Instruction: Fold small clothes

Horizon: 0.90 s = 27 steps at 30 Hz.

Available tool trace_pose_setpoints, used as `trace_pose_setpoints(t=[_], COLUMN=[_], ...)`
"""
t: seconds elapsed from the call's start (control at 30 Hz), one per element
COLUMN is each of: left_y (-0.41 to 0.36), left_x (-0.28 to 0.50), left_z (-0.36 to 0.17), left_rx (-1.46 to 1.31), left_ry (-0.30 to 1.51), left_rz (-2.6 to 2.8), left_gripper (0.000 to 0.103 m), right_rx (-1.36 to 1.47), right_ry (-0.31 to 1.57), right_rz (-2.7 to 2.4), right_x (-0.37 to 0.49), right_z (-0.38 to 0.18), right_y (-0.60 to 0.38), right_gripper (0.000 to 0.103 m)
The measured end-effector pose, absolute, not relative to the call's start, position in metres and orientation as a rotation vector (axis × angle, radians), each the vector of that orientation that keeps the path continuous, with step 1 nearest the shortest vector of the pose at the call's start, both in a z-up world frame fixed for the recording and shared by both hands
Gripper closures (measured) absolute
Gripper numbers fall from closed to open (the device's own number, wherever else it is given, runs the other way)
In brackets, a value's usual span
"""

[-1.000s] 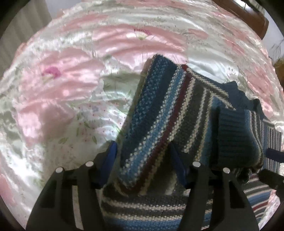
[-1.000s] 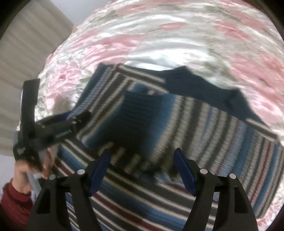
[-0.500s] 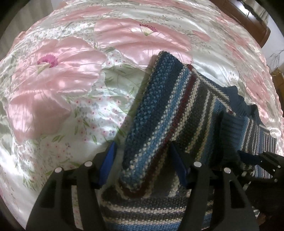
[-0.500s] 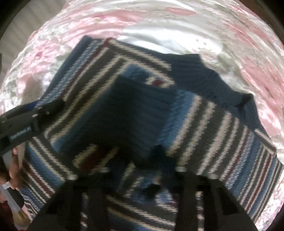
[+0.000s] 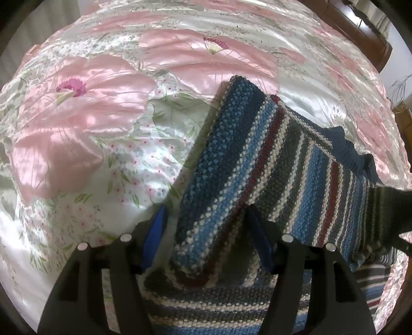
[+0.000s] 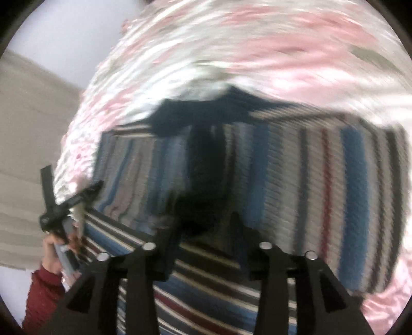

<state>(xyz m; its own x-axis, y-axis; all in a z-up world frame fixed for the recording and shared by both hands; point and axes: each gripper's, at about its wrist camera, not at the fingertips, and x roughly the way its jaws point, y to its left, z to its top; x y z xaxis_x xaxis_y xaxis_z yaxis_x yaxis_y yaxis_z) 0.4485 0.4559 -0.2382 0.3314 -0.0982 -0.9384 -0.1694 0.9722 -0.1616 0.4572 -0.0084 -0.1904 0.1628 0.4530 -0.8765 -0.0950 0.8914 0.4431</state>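
Observation:
A striped knit sweater [image 5: 283, 167] in blue, white, grey and dark red lies on the bed. Its left side is folded over, and that thick folded edge runs between the fingers of my left gripper [image 5: 207, 229], which stands open around it. The right wrist view is blurred. In it the sweater [image 6: 322, 193] fills the middle, and a dark navy sleeve cuff [image 6: 203, 180] sits between the narrowed fingers of my right gripper [image 6: 204, 237], which is shut on it. The right gripper [image 5: 394, 208] shows as a dark shape at the sweater's right side.
A shiny pink floral bedspread [image 5: 90, 116] covers the bed all around the sweater. A wooden headboard [image 5: 347, 23] is at the far right. In the right wrist view a hand [image 6: 56, 247] in a red sleeve holds the left gripper [image 6: 69, 203], with a beige wall [image 6: 31, 128] behind it.
My right gripper's fingers have drawn together around the navy cuff, and it has swung so the sweater's stripes now run upright in its view. The left gripper has stayed open at the folded edge.

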Motion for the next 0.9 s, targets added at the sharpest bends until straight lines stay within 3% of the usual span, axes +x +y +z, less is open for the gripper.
trace_pose_setpoints(t=[0.07,0.1,0.13,0.37,0.4,0.57,0.73,0.87,0.9], left_y=[0.455,0.454,0.454,0.436,0.435,0.432,0.426,0.417,0.415], left_x=[0.447,0.446,0.445,0.422,0.420,0.419,0.410,0.408,0.406], left_z=[-0.237,-0.235,-0.234,-0.223,-0.223,-0.223,-0.214,-0.227,-0.227], left_rx=[-0.242,-0.243,-0.244,-0.156,-0.150,-0.125,-0.123,-0.066,-0.057], left_ry=[1.234,1.233,1.231,1.173,1.170,1.164,1.097,1.115,1.111], left_rz=[0.050,0.055,0.061,0.083,0.082,0.089,0.104,0.121,0.123], left_gripper=[0.039,0.039,0.039,0.035,0.034,0.033,0.030,0.029,0.029], right_rx=[0.360,0.393,0.452,0.657,0.628,0.411,0.421,0.335,0.325], right_ry=[1.363,1.365,1.364,1.354,1.372,1.367,1.187,1.287,1.333], right_rz=[0.355,0.347,0.347,0.421,0.405,0.365,0.390,0.325,0.309], right_x=[0.448,0.444,0.441,0.464,0.470,0.482,0.481,0.484,0.482], right_z=[-0.200,-0.206,-0.212,-0.229,-0.231,-0.219,-0.177,-0.212,-0.223], right_y=[-0.042,-0.054,-0.067,-0.074,-0.066,-0.036,-0.049,-0.048,-0.047], right_gripper=[0.048,0.037,0.033,0.017,0.025,0.087,0.095,0.094,0.087])
